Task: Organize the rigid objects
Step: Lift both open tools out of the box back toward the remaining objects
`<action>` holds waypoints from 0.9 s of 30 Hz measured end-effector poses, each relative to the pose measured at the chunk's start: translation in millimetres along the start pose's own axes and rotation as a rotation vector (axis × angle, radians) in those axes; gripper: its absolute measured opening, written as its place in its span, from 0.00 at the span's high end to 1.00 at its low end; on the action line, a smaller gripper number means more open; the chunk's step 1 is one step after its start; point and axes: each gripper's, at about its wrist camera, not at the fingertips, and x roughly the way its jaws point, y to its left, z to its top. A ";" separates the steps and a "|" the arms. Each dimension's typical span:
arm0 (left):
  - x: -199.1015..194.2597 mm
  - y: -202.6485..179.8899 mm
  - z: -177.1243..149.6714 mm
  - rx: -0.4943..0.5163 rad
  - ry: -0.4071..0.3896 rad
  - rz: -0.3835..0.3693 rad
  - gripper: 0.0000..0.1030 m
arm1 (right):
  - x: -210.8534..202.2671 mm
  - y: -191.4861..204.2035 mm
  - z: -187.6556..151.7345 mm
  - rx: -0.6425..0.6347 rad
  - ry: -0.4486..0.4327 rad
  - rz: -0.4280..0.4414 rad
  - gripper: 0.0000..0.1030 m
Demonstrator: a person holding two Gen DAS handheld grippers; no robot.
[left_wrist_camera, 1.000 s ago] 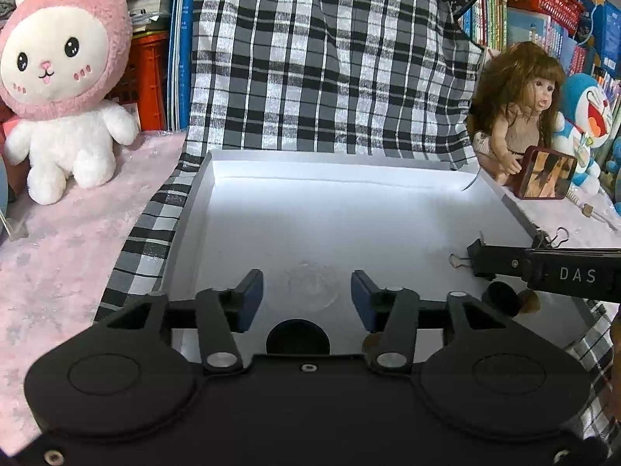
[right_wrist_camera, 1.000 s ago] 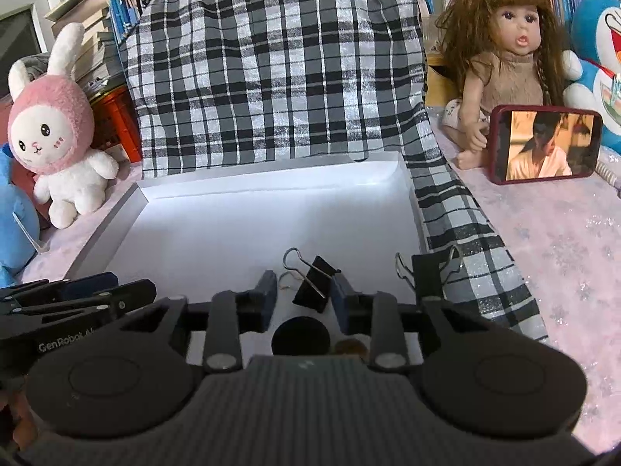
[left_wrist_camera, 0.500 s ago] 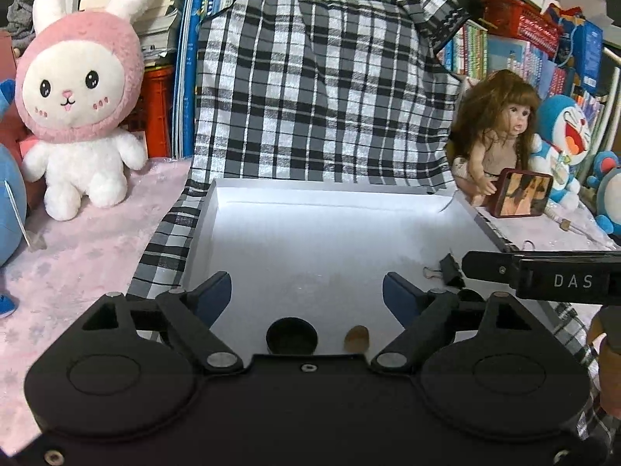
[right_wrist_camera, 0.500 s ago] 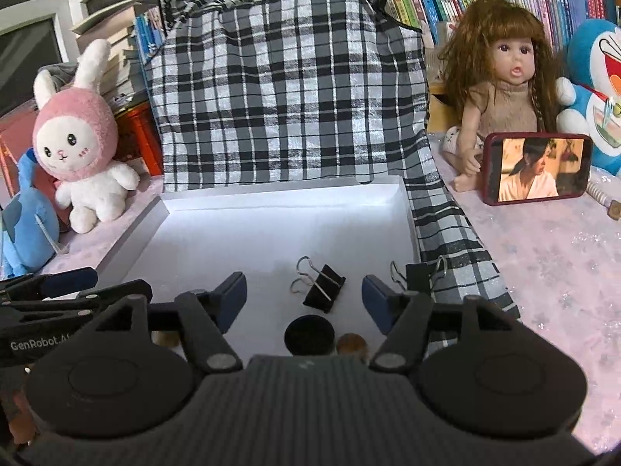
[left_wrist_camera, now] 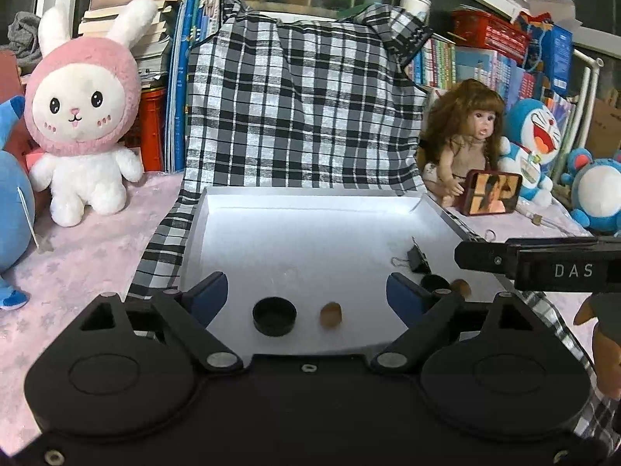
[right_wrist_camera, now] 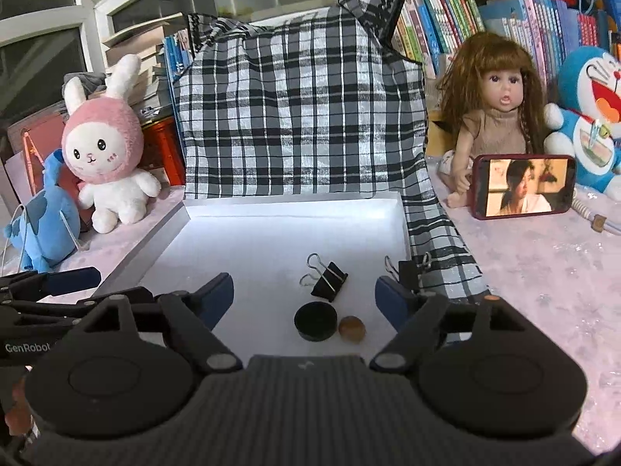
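1. Spreading wide, both sets of tongs: the left gripper and the right gripper have just been opening, and nothing sits clamped in either.
2. Nearest inside the white tray, a black cap lies dead ahead of the right gripper, a brown nut touching its right side.
3. Just beyond the cap lies a black binder clip, long axis slanting, wire handles pointing left; I'd call that the right hand's pick.
4. Farther right, a second clip grips the tray's right wall.
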 end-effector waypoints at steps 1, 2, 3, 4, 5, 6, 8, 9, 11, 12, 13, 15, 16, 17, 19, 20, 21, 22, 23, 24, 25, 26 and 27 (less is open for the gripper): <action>-2.6 -1.1 -1.4 0.004 -0.004 -0.004 0.14 | -3.2 1.0 -1.4 -0.007 -0.006 -0.001 0.15; -5.9 -2.4 -3.2 0.008 -0.009 -0.007 0.14 | -6.9 1.8 -3.0 -0.015 -0.012 0.000 0.14; -9.4 -3.9 -5.0 0.012 -0.015 -0.009 0.14 | -10.2 2.1 -4.4 -0.021 -0.019 0.001 0.14; -12.2 -5.3 -6.7 0.016 -0.018 -0.010 0.14 | -13.3 2.4 -5.8 -0.024 -0.024 0.002 0.14; -15.1 -6.8 -8.7 0.018 -0.021 -0.012 0.14 | -16.0 2.8 -7.1 -0.027 -0.028 0.003 0.13; -17.8 -8.3 -10.8 0.021 -0.021 -0.015 0.14 | -19.0 3.2 -8.7 -0.029 -0.032 0.005 0.13; -23.2 -10.8 -14.7 0.026 -0.026 -0.023 0.14 | -24.1 4.1 -11.6 -0.032 -0.038 0.010 0.13; -26.2 -12.0 -16.7 0.029 -0.030 -0.027 0.14 | -27.0 4.6 -13.4 -0.034 -0.042 0.012 0.13; -31.1 -13.9 -20.8 0.035 -0.033 -0.030 0.14 | -31.8 5.6 -16.5 -0.039 -0.048 0.014 0.13; -34.1 -15.2 -23.2 0.035 -0.035 -0.032 0.14 | -34.3 6.1 -17.9 -0.041 -0.050 0.014 0.13; -36.5 -16.1 -24.9 0.035 -0.036 -0.033 0.14 | -36.6 6.3 -19.3 -0.044 -0.053 0.014 0.13; -42.2 -18.4 -29.1 0.034 -0.039 -0.034 0.14 | -41.2 7.3 -22.5 -0.048 -0.057 0.016 0.12; -45.4 -20.0 -31.5 0.037 -0.045 -0.034 0.14 | -43.7 7.5 -24.2 -0.050 -0.059 0.017 0.11; -49.2 -21.8 -34.1 0.041 -0.052 -0.036 0.14 | -46.3 8.0 -26.4 -0.055 -0.063 0.017 0.11; -55.8 -24.1 -38.1 0.049 -0.058 -0.044 0.14 | -51.2 9.5 -31.1 -0.064 -0.072 0.012 0.11; -59.1 -25.2 -40.3 0.050 -0.061 -0.046 0.14 | -53.6 10.1 -33.6 -0.069 -0.077 0.009 0.11; -61.4 -26.0 -41.3 0.050 -0.062 -0.049 0.13 | -56.0 10.9 -36.5 -0.075 -0.082 0.006 0.10; -64.1 -26.5 -43.3 0.048 -0.062 -0.052 0.13 | -58.3 11.8 -39.3 -0.081 -0.085 0.005 0.10; -66.3 -26.7 -44.8 0.044 -0.062 -0.053 0.13 | -60.6 12.9 -42.4 -0.089 -0.089 0.005 0.09; -68.3 -27.1 -46.4 0.043 -0.063 -0.054 0.13 | -62.3 13.6 -44.9 -0.095 -0.092 0.004 0.09; -70.7 -27.8 -48.6 0.042 -0.065 -0.053 0.13 | -64.2 14.7 -47.6 -0.102 -0.094 0.003 0.09; -72.6 -28.6 -50.6 0.044 -0.067 -0.051 0.13 | -66.1 15.6 -50.3 -0.108 -0.096 0.002 0.09; -75.1 -29.6 -53.3 0.048 -0.071 -0.048 0.13 | -67.7 16.2 -52.5 -0.110 -0.098 0.000 0.09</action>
